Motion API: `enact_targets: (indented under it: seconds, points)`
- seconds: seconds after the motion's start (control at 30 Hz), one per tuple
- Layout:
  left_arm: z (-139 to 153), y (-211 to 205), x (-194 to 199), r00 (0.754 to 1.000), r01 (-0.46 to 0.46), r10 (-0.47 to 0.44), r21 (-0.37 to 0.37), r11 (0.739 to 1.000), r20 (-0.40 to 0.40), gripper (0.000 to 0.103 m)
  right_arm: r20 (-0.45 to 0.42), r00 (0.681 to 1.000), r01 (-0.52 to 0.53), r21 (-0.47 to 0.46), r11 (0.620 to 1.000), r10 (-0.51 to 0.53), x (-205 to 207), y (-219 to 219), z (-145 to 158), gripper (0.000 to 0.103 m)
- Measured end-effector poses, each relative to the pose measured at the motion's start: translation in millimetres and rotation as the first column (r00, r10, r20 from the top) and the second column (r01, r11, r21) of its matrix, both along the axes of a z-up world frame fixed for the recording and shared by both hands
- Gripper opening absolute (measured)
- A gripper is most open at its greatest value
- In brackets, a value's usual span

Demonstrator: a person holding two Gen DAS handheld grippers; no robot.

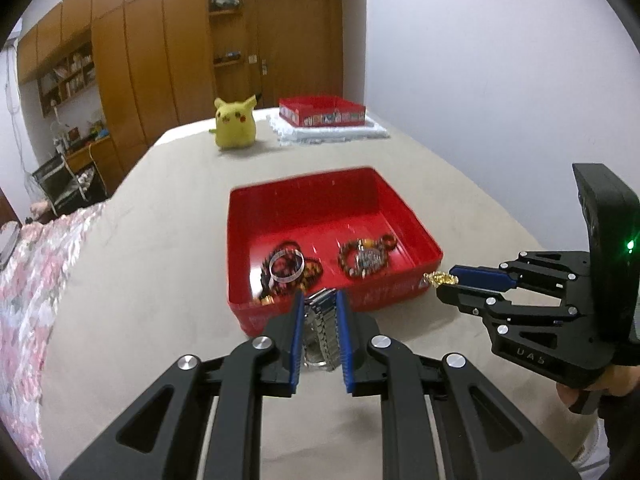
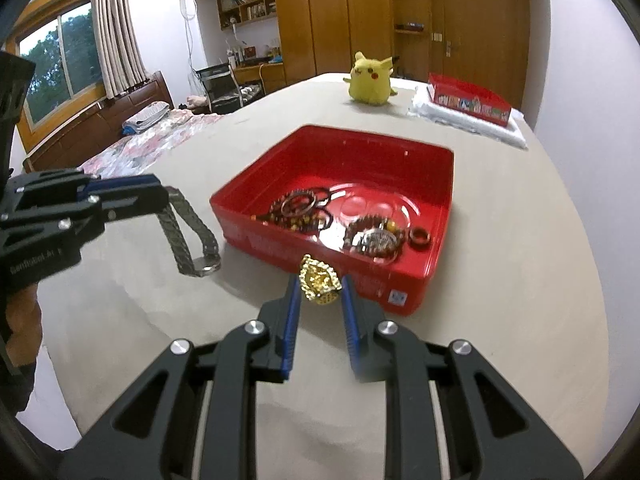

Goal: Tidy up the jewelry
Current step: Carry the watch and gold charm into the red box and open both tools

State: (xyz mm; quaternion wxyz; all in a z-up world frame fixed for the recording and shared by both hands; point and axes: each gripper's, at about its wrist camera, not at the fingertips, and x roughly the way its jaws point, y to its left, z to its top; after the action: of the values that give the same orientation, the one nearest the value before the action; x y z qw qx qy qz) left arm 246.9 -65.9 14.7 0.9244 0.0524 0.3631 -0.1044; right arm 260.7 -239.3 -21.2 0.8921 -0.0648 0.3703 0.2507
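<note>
1. Fingers of the left gripper [image 1: 318,300] clench a silver metal watch [image 1: 320,328] by its band; in the right wrist view the band hangs below the pads as a loop, clear of the beige table [image 2: 500,240]. Pinching the band lets the heavy watch dangle freely instead of twisting in the pads.
2. The right gripper [image 2: 320,284] is closed on a gold ornament [image 2: 320,278], a small filigree piece squeezed between the blue pads near their tips. A tip grasp suits so small a piece and leaves it visible for placing.
3. Both pieces hang just before the near wall of the red box [image 1: 332,304], not yet over it. My reading is that each is being carried toward the box, the tidy home for loose jewelry.
4. Inside the box lie beaded bracelets [image 1: 288,264] with a clear bangle on the left, and a beaded piece with a metal pendant [image 2: 376,240] on the right; a small brown ring [image 2: 420,236] sits beside it. The far half of the floor is bare, so room remains.
5. Farther off stand a yellow plush toy [image 1: 236,122] and a second red box [image 1: 322,110] on white padding, well apart from the work.
</note>
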Motion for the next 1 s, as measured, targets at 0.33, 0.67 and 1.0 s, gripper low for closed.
enact_targets:
  seconds: [0.33, 0.67, 1.0]
  points:
    - [31.0, 3.7, 44.6, 0.999, 0.037, -0.037, -0.009, 0.999, 0.037, 0.016, -0.017, 1.000, 0.023, -0.018, 1.000, -0.023, 53.4, -6.3, 21.2, 0.019]
    - [4.0, 1.4, 109.9, 0.999, 0.035, -0.035, 0.001, 0.999, -0.020, 0.016, -0.093, 0.994, 0.056, -0.054, 0.997, -0.061, 115.8, 0.5, -5.1, 0.019]
    - [-51.4, -4.5, 162.6, 0.989, 0.051, -0.054, -0.024, 0.998, -0.137, 0.016, -0.183, 0.981, 0.045, -0.143, 0.989, -0.071, 156.1, 19.7, -52.3, 0.019]
